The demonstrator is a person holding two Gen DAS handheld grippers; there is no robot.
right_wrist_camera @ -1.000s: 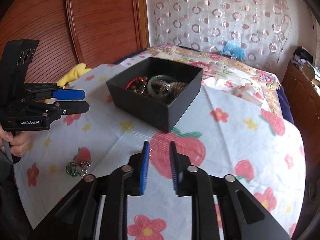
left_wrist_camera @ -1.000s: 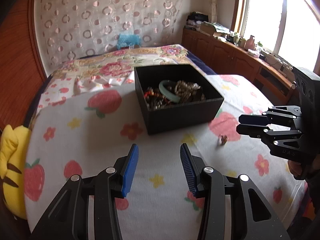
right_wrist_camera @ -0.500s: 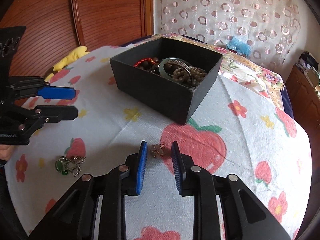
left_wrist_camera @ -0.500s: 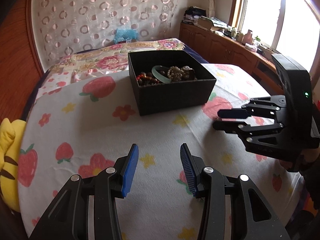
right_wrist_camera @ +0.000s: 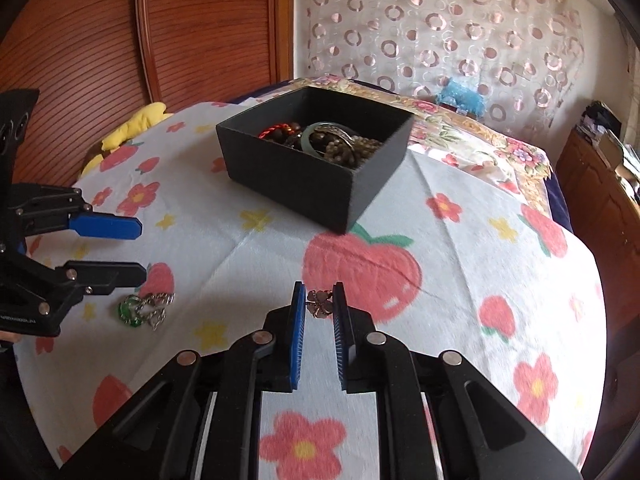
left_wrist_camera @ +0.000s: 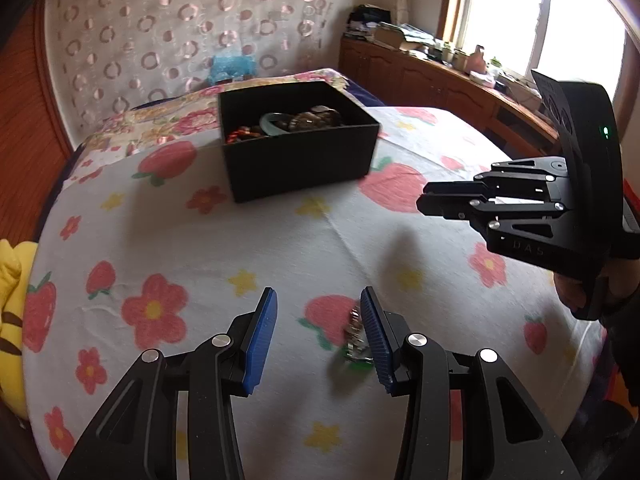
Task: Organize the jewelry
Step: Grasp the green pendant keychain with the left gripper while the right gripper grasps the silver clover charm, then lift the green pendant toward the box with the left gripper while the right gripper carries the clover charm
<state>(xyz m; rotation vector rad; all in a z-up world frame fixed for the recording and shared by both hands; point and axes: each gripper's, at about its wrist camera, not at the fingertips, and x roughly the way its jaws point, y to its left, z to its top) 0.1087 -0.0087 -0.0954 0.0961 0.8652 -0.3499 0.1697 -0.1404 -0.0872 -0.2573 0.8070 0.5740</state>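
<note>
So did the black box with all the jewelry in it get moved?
Cannot tell for sure, probably not. The black cardboard box sits at the same spot on the strawberry-print cloth, its near corner at the big strawberry's leaves; only the cameras shifted.

Matt black box [right_wrist_camera: 304, 184], seemingly card; cloth tablecloth [right_wrist_camera: 460, 272]
</note>
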